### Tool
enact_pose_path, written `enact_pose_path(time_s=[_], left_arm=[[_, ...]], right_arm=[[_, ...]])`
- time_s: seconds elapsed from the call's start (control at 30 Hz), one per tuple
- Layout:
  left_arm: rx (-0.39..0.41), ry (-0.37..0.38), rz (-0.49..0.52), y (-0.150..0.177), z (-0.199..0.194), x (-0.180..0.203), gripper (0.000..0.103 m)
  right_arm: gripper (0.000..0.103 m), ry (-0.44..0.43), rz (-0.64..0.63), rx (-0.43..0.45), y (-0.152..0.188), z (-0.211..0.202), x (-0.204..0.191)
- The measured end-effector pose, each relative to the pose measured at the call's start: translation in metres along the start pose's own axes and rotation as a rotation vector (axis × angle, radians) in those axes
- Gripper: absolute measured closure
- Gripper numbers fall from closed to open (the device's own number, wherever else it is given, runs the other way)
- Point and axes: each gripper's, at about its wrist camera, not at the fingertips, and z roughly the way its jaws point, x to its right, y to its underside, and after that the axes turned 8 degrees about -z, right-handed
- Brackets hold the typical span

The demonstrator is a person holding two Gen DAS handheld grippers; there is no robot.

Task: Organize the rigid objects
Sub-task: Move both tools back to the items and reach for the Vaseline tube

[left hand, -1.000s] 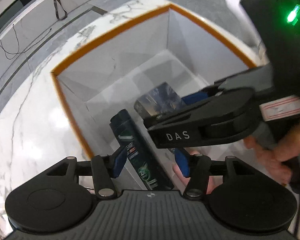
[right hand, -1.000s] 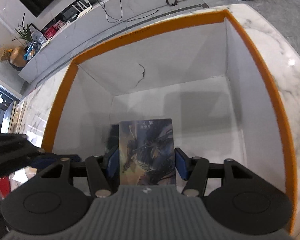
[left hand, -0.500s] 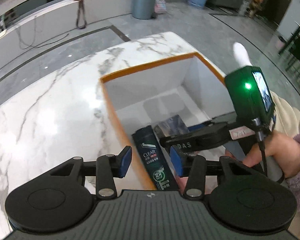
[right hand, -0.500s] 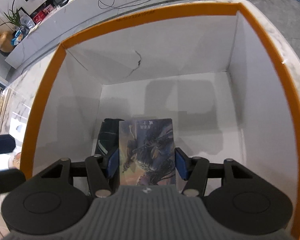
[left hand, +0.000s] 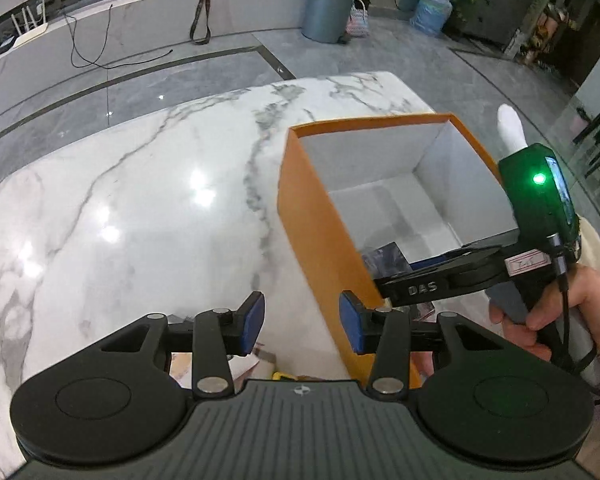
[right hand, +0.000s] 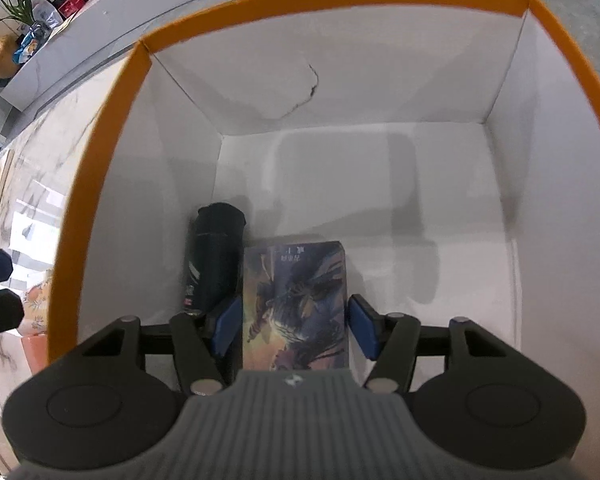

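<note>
The left wrist view shows the left hand-held gripper (left hand: 302, 322) with its blue pads apart and nothing between them, over the white marble counter (left hand: 140, 208), just left of the orange box (left hand: 320, 216) where the right hand-held gripper (left hand: 420, 286) reaches in. The right wrist view looks down into the box (right hand: 100, 184), where the right hand-held gripper (right hand: 294, 326) is opening with the picture card box (right hand: 296, 300) between its pads, a small gap on the right side. A dark bottle (right hand: 214, 256) lies just left of it, near the left wall.
</note>
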Motion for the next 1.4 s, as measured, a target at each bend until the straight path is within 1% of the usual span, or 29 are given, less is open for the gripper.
enact_pose_path(time_s=[0.1, 0.17, 0.27, 0.37, 0.4, 0.43, 0.47, 0.5, 0.53, 0.57, 0.63, 0.73, 0.87, 1.0, 1.07, 1.13, 1.27, 1.3, 1.37, 1.4], left_arm=[[0.009, -0.003, -0.018, 0.005, -0.006, -0.01, 0.051], [0.013, -0.009, -0.029, 0.007, -0.01, -0.021, 0.051], [0.019, -0.023, -0.049, 0.014, -0.019, -0.036, 0.052], [0.025, -0.046, -0.079, 0.023, -0.029, -0.054, 0.052], [0.027, -0.053, -0.092, 0.026, -0.033, -0.06, 0.051], [0.028, -0.057, -0.105, 0.03, -0.037, -0.067, 0.051], [0.029, -0.06, -0.115, 0.034, -0.04, -0.072, 0.052], [0.029, -0.064, -0.123, 0.038, -0.043, -0.077, 0.051], [0.029, -0.068, -0.13, 0.041, -0.046, -0.082, 0.051], [0.03, -0.072, -0.138, 0.046, -0.049, -0.087, 0.051], [0.025, -0.083, -0.153, 0.055, -0.053, -0.097, 0.051], [0.022, -0.09, -0.177, 0.067, -0.057, -0.111, 0.052], [0.02, -0.071, -0.187, 0.081, -0.057, -0.124, 0.052], [-0.004, -0.057, -0.17, 0.088, -0.047, -0.123, 0.052], [0.002, -0.058, -0.159, 0.091, -0.044, -0.123, 0.052], [0.014, -0.062, -0.118, 0.092, -0.041, -0.12, 0.051], [0.041, -0.075, 0.046, 0.087, -0.036, -0.108, 0.051], [0.044, -0.075, 0.075, 0.085, -0.034, -0.106, 0.051], [0.038, -0.065, 0.119, 0.079, -0.028, -0.105, 0.051], [0.032, -0.054, 0.135, 0.076, -0.025, -0.104, 0.051]], right_arm=[[0.042, 0.017, -0.003, 0.018, 0.001, -0.012, -0.004], [0.044, 0.026, -0.014, 0.042, -0.001, -0.023, -0.011], [0.045, 0.021, -0.05, 0.106, 0.002, -0.045, -0.028], [0.045, 0.017, -0.127, 0.183, 0.003, -0.068, -0.06], [0.056, 0.018, -0.153, 0.206, 0.004, -0.075, -0.071], [0.066, 0.047, -0.186, 0.224, 0.005, -0.079, -0.082], [0.071, 0.077, -0.223, 0.24, 0.007, -0.082, -0.093], [0.071, 0.104, -0.257, 0.262, 0.009, -0.085, -0.103], [0.064, 0.086, -0.285, 0.29, 0.011, -0.089, -0.111], [0.062, 0.049, -0.308, 0.301, 0.01, -0.095, -0.117], [0.059, 0.062, -0.332, 0.286, 0.01, -0.095, -0.131], [0.059, 0.0, -0.356, 0.266, 0.011, -0.091, -0.145], [0.059, -0.023, -0.385, 0.186, 0.018, -0.074, -0.163], [0.06, -0.041, -0.396, 0.108, 0.027, -0.052, -0.174], [0.06, -0.048, -0.39, 0.078, 0.029, -0.039, -0.179], [0.06, -0.05, -0.385, 0.061, 0.03, -0.034, -0.182], [0.062, -0.027, -0.371, 0.063, 0.024, -0.028, -0.182], [0.068, -0.027, -0.367, 0.06, 0.021, -0.026, -0.182], [0.071, -0.026, -0.363, 0.051, 0.015, -0.021, -0.181], [0.076, -0.022, -0.365, 0.048, 0.014, -0.019, -0.181]])
